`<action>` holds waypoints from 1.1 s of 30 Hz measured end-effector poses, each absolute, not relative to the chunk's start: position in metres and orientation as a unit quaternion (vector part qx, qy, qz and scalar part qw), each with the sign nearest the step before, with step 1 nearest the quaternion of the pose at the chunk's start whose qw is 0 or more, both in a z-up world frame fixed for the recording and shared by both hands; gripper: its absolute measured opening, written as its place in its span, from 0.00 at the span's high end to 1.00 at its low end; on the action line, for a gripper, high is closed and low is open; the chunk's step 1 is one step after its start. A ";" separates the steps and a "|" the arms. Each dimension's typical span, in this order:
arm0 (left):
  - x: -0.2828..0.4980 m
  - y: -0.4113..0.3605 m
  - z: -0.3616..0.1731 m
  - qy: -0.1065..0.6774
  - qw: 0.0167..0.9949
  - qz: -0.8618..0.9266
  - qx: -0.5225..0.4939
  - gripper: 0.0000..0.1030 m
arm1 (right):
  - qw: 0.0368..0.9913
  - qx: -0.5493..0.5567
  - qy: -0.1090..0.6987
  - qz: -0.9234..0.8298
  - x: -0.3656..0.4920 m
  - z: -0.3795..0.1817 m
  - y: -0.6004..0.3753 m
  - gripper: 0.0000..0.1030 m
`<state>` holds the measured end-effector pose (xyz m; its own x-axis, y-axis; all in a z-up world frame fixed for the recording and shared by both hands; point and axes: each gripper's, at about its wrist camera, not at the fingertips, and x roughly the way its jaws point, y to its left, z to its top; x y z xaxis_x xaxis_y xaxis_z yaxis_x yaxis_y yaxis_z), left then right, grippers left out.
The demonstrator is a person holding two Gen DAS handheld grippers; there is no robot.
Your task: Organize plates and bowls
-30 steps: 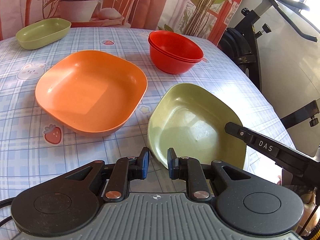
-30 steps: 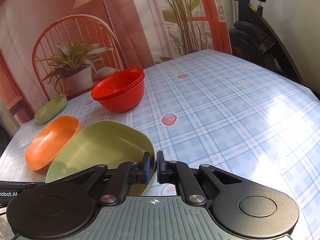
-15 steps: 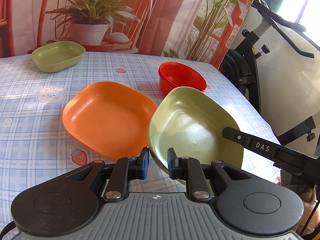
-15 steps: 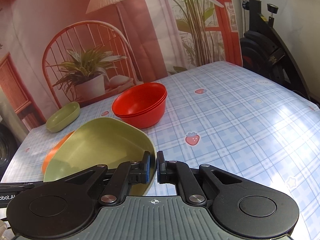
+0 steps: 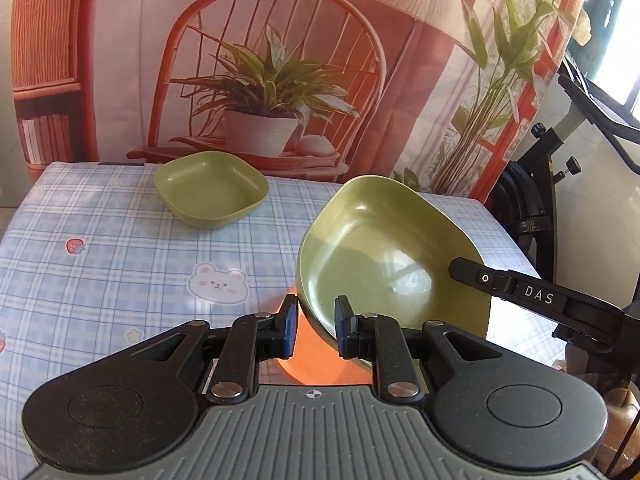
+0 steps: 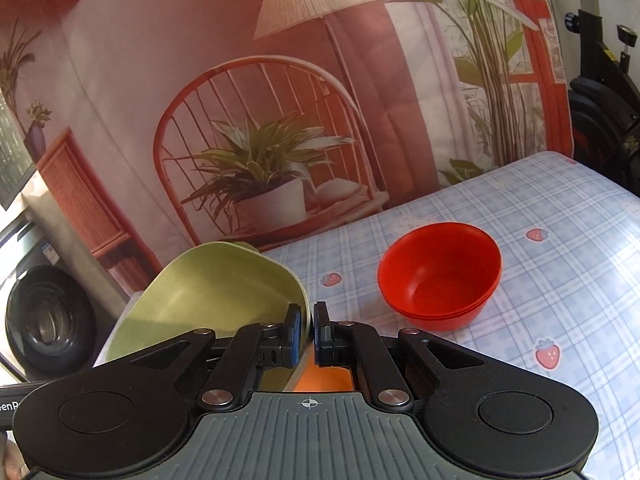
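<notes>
A large green plate (image 5: 384, 256) hangs tilted in the air over the table. My right gripper (image 6: 307, 336) is shut on its rim; the plate (image 6: 212, 300) fills the left of that view. My left gripper (image 5: 315, 330) is slightly open with the plate's near rim between its fingers. I cannot tell whether the pads touch it. An orange plate (image 5: 312, 364) lies on the table below, mostly hidden. A smaller green plate (image 5: 210, 188) sits at the far side. Stacked red bowls (image 6: 440, 274) stand to the right.
The table (image 5: 100, 280) has a blue checked cloth with strawberry and bear prints. A printed backdrop (image 5: 260, 60) hangs behind its far edge. An exercise bike (image 5: 560, 184) stands off the right side. A washing machine (image 6: 44, 320) is at far left.
The large green plate has been lifted off the table and carried up and left over the orange plate. Both grippers rose with it; the small green plate is now nearer.
</notes>
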<state>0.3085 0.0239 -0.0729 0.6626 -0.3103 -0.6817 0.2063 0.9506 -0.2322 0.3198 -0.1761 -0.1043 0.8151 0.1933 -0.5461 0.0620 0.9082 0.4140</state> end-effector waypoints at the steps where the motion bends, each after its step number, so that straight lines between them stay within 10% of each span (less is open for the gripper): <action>1: 0.311 0.028 -0.069 0.380 0.912 -0.140 -0.065 0.80 | 0.931 0.208 0.299 0.036 0.321 -0.103 -0.172 0.94; 33: 0.328 0.006 -0.152 0.454 0.879 -0.142 -0.037 0.80 | 0.926 0.165 0.339 -0.007 0.334 -0.180 -0.164 0.94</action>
<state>0.3280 0.0064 -0.1518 0.5481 -0.2827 -0.7872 0.2157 0.9571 -0.1935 0.3339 -0.1639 -0.1801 0.7705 0.0989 -0.6297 0.1240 0.9458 0.3003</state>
